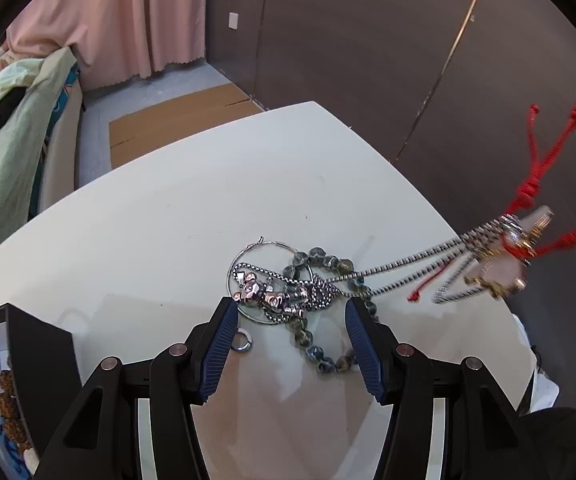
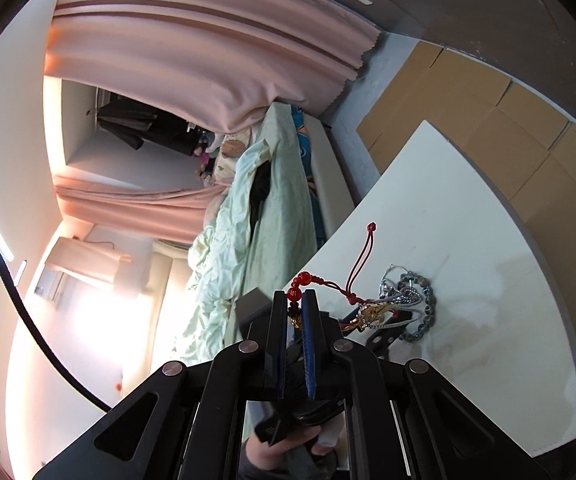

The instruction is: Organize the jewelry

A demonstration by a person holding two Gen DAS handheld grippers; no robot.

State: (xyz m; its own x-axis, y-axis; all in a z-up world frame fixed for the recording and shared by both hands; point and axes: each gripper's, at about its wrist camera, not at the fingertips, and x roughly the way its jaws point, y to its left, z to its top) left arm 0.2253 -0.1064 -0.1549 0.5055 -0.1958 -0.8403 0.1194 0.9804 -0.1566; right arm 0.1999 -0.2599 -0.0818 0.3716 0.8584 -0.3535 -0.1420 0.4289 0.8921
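Observation:
A tangled pile of jewelry lies on the white table [image 1: 168, 216]: a grey bead bracelet [image 1: 319, 260], a silver hoop [image 1: 264, 246], a silver chain with bear charms [image 1: 264, 294], a small ring [image 1: 243, 341]. My left gripper [image 1: 289, 316] is open just over the pile's near side. My right gripper [image 2: 295, 296] is shut on a red cord bracelet [image 2: 299, 280] with red beads and a gold charm [image 2: 373, 312], lifted. The cord [image 1: 543, 168] is snagged on silver chains [image 1: 427, 264] stretched up from the pile.
A dark jewelry box [image 1: 20, 344] with beads inside stands at the table's left near corner. A bed with green bedding [image 2: 248, 208], pink curtains [image 1: 136, 20] and cardboard on the floor [image 1: 176, 120] lie beyond the table.

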